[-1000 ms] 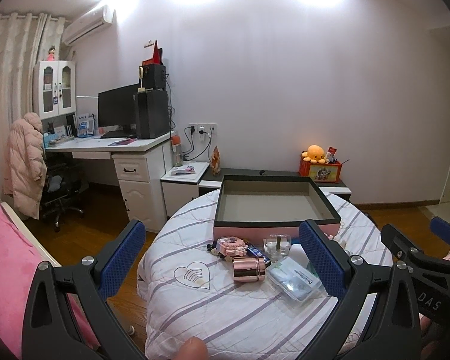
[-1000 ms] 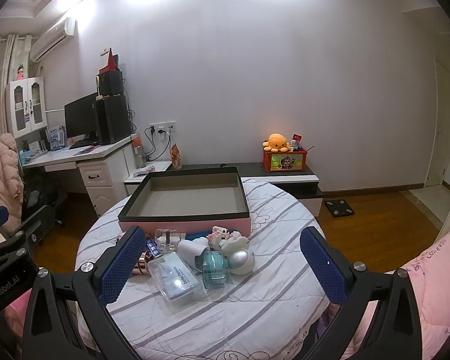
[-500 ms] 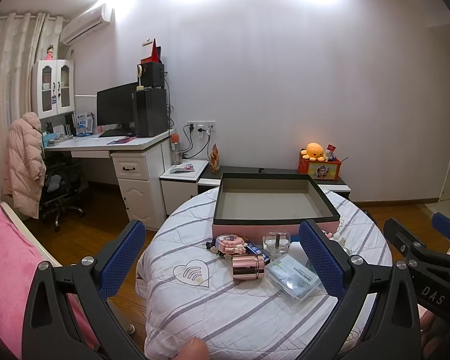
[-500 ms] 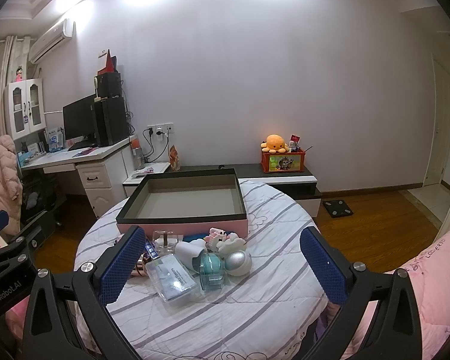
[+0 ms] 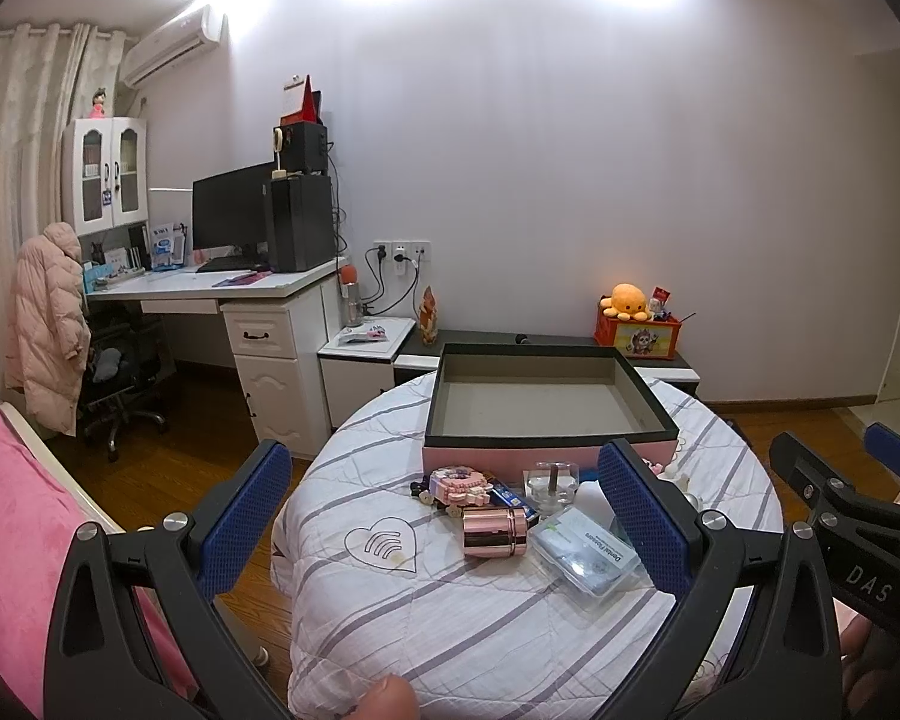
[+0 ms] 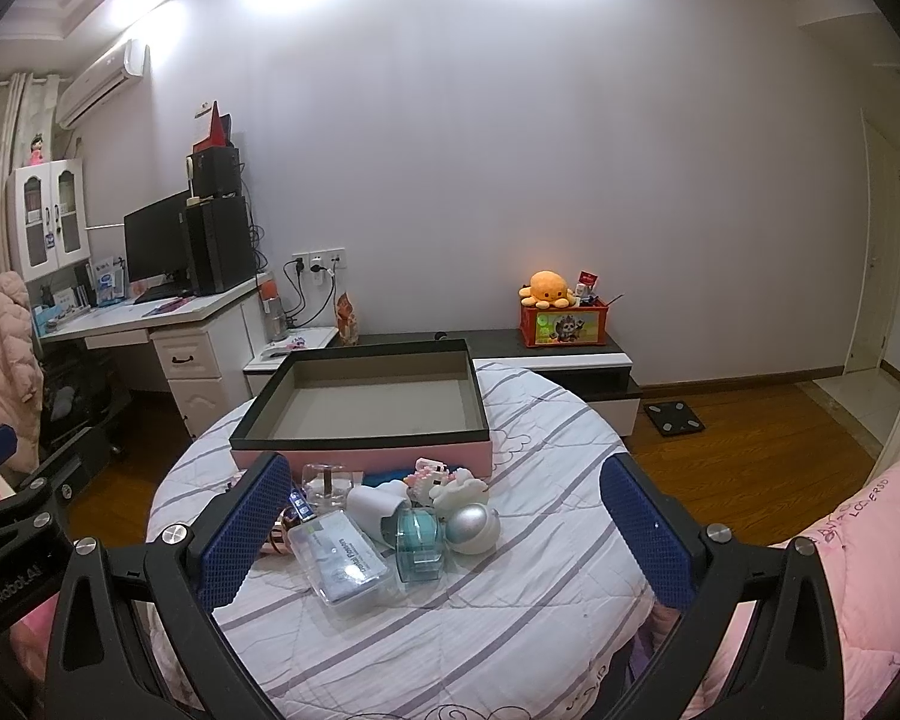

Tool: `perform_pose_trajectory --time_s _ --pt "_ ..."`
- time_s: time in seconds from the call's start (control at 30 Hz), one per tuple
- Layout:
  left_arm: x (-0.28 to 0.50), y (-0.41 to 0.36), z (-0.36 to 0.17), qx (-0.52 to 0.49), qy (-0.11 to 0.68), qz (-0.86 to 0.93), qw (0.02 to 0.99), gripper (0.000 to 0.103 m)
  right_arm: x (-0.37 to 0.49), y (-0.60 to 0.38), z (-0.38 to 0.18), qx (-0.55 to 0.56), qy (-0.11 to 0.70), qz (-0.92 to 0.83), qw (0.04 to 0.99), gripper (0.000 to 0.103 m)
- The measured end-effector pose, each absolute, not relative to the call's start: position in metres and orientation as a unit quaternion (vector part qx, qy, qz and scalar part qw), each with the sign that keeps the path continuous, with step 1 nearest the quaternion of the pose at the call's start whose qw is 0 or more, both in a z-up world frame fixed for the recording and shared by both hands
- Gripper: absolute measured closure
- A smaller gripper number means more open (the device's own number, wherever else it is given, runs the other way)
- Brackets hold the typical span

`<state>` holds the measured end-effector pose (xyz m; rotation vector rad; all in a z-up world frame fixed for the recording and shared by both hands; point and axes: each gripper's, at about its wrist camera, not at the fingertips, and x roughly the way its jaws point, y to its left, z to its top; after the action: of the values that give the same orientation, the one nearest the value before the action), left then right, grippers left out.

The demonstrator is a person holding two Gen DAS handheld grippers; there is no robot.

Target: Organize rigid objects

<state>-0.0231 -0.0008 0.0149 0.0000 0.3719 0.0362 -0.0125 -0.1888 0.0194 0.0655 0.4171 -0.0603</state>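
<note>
An empty pink box with a black rim (image 5: 546, 435) (image 6: 360, 441) stands at the far side of the round table. In front of it lies a cluster: a pink metal cylinder (image 5: 495, 532), a pink block toy (image 5: 457, 483), a small glass (image 5: 550, 479) (image 6: 327, 483), a clear plastic case (image 5: 582, 549) (image 6: 337, 558), a teal dispenser (image 6: 418, 543), a silver ball (image 6: 473, 528), a white cup (image 6: 378, 507). My left gripper (image 5: 444, 516) is open and empty, short of the cluster. My right gripper (image 6: 444, 534) is open and empty, likewise above the near table.
The table wears a striped white cover (image 5: 450, 618). A pink bed (image 5: 12, 540) lies left, pink bedding (image 6: 840, 570) right. A white desk (image 5: 210, 294) with a monitor and a low dark cabinet (image 6: 558, 354) with an orange toy box stand along the far wall.
Both views have shifted slightly; the table and box sit a little farther and lower in frame. Both grippers stay open. No object has moved.
</note>
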Motion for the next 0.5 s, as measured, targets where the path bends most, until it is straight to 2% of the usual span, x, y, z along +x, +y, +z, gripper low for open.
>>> perform_pose_trajectory --time_s 0.5 --pt "-0.0207 -0.0016 0.0102 0.0 0.194 0.019 0.981 0.0 -0.0129 -0.1889 0.018 0.03 0.208 -0.029 0.977 0.0"
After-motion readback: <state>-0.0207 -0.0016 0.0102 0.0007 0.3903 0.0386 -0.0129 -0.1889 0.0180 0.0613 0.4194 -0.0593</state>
